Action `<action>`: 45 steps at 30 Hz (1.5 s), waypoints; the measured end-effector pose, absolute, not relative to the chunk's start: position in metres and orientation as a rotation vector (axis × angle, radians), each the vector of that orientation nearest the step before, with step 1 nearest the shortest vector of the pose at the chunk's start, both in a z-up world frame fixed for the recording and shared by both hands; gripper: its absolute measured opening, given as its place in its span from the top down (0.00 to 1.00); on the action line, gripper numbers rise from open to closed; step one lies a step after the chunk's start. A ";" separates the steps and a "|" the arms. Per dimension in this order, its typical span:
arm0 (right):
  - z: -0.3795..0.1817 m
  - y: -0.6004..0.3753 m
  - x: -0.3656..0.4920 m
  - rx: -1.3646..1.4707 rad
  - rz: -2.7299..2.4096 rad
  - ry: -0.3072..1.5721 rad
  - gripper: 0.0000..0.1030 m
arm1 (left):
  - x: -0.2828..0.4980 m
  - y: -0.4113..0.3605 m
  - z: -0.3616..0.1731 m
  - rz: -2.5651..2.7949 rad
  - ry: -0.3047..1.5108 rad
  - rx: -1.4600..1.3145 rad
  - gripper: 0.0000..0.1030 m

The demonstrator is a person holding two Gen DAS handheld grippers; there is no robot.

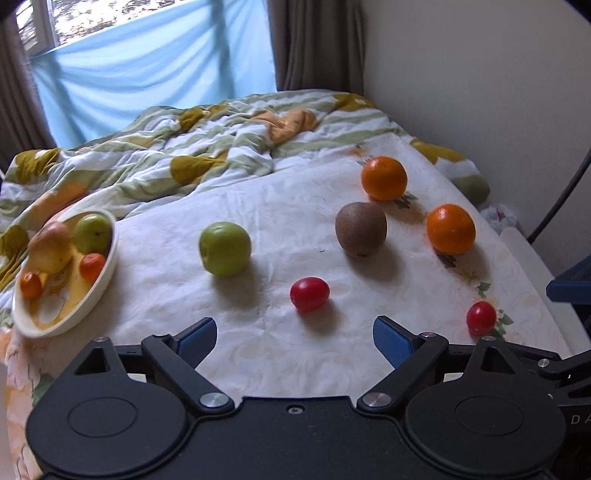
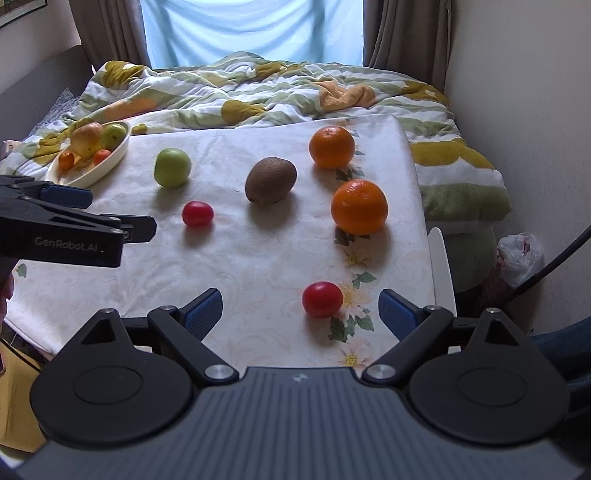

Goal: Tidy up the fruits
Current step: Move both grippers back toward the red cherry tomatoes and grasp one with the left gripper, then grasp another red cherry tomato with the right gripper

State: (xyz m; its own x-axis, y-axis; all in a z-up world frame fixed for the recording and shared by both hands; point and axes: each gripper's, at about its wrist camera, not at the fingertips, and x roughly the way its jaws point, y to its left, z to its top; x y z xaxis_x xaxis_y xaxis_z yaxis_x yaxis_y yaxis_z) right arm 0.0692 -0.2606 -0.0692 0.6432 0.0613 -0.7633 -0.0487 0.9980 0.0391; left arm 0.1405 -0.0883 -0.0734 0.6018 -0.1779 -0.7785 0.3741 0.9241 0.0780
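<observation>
**Six loose fruits and a filled dish on a cloth-covered table**

Six fruits lie apart on the table (image 2: 258, 258): a green apple (image 2: 172, 167) far left, a brown kiwi (image 2: 270, 180) at centre, one orange (image 2: 331, 147) at the far right and a second orange (image 2: 359, 206) nearer on the right. A red tomato (image 2: 198, 213) lies near the apple, and another red tomato (image 2: 322, 299) sits nearest, on the flower print at the right edge. At the far left corner an oval cream dish (image 2: 107, 166) holds a pear, a green apple and two small oranges.

The right claw (image 2: 301, 314) stands wide open and empty, with the nearest tomato between its blue pads but not touching them. The left claw (image 1: 294, 341) is likewise spread wide and holds nothing, low over the cloth just short of the other tomato (image 1: 309, 294). A striped quilt (image 2: 258, 92) lies rumpled beyond the table, below a blue curtain (image 2: 251, 26).
</observation>
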 end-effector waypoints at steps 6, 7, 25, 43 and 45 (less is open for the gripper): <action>-0.087 -0.262 0.084 0.014 0.030 0.892 0.00 | 0.168 -0.097 -0.096 -0.363 0.901 0.277 0.10; -0.090 -0.263 0.087 0.024 0.025 0.897 0.00 | 0.171 -0.099 -0.098 -0.369 0.906 0.281 0.12; -0.117 -0.267 0.104 0.104 -0.023 0.978 0.20 | 0.196 -0.113 -0.125 -0.447 0.934 0.328 0.63; -0.122 -0.270 0.112 0.097 -0.026 0.979 0.53 | 0.163 -0.104 -0.123 -0.451 0.948 0.294 0.63; -0.119 -0.271 0.111 0.102 -0.020 0.973 0.53 | 0.157 -0.103 -0.121 -0.447 0.945 0.284 0.63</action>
